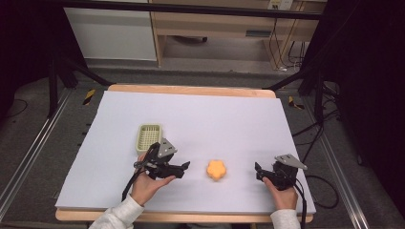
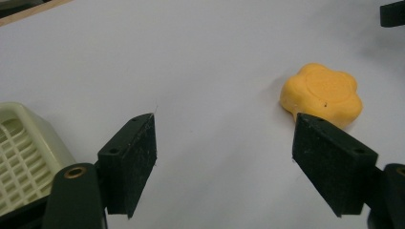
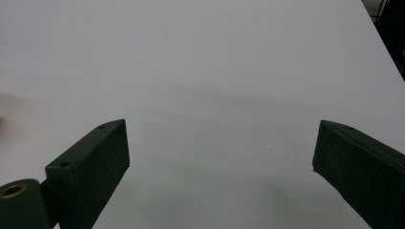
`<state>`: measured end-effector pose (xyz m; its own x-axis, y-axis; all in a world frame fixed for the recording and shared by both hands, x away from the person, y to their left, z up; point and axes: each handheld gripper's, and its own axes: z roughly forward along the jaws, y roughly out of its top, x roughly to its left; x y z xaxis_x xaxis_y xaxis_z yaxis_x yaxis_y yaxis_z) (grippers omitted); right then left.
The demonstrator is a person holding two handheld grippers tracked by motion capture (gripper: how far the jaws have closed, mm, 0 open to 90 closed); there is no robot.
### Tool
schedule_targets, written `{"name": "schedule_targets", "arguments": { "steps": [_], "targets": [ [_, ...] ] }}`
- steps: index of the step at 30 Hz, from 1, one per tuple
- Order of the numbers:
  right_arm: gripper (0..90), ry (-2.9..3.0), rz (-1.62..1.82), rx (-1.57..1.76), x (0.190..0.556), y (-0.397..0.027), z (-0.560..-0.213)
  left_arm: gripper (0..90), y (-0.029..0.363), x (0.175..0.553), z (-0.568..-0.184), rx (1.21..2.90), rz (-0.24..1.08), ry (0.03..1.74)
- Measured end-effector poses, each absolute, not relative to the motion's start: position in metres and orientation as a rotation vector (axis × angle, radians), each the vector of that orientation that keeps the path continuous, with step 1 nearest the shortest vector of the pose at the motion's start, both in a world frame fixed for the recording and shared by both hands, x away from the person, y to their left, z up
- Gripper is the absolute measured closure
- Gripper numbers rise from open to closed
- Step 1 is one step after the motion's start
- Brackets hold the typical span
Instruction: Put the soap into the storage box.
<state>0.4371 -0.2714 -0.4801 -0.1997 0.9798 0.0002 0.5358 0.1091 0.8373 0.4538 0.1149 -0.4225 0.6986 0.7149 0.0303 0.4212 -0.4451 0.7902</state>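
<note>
— What sits in front of your left gripper [image 1: 184, 167]?

— An orange flower-shaped piece [image 1: 216, 170], soft-looking, with rounded lobes and a matte, slightly dimpled top. It lies flat on the white sheet [image 1: 200, 114], just ahead of my jaws and off toward my right-hand jaw; in the left gripper view that jaw's tip overlaps its near edge [image 2: 321, 94], but whether they touch I cannot tell.

— And the jaws themselves?

— Spread wide, nothing between them. The pads [image 2: 138, 157] are flat black blocks with a faintly grainy face, like dense foam or rubber.

— Anything behind you?

— A pale yellow-green plastic basket [image 1: 148, 137] with a grid floor and rounded corners, close beside my left gripper on its far-left side; its corner [image 2: 24, 157] shows next to my left-hand jaw.

— Your right gripper [image 1: 258, 171]?

— Also gaping, holding nothing, resting low over bare sheet. The orange piece lies off to its left, between my two grippers and apart from this one.

— The table [image 1: 191, 89]?

— Light wood, its edge showing beyond the smooth sheet.
</note>
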Motion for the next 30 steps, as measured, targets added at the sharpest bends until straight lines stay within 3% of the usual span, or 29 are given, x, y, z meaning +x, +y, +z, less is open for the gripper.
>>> {"name": "schedule_targets", "arguments": {
  "steps": [30],
  "targets": [
    [5.6, 1.815, 0.986, 1.482, 0.437, -0.271, -0.485, 22.2, 0.061, 0.463, -0.419, 2.180, 0.422, 0.776]
  ]
}}
